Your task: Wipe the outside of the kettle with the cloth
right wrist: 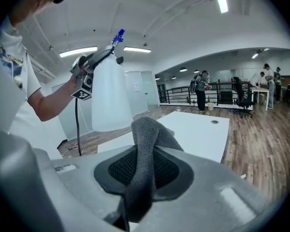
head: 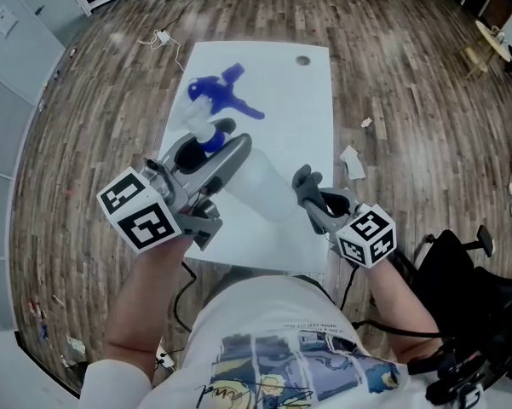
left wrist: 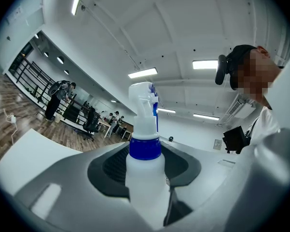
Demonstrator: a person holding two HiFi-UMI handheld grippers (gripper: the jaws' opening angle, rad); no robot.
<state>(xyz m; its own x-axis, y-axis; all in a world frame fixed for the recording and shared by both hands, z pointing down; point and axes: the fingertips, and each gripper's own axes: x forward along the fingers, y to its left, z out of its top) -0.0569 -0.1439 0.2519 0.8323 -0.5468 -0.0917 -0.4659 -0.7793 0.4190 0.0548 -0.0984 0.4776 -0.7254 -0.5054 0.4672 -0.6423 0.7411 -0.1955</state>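
With left claw (head: pixel 209 153) clamped on the spray bottle (head: pixel 260 184) neck and right claw (head: pixel 319 204) pinching the grey cloth (right wrist: pixel 144 149), press cloth flat against the bottle's side; wipe in overlapping strokes.

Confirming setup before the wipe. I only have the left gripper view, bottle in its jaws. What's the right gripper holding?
Observer: The right gripper is shut on a grey cloth, pinched between its pads.
Operator: Cloth on the bottle?
Observer: Head view puts it right beside the spray bottle, by its lower body. Contact unclear.
Operator: Table?
Observer: A blue item lies at the far end of the white table. Can't identify it.
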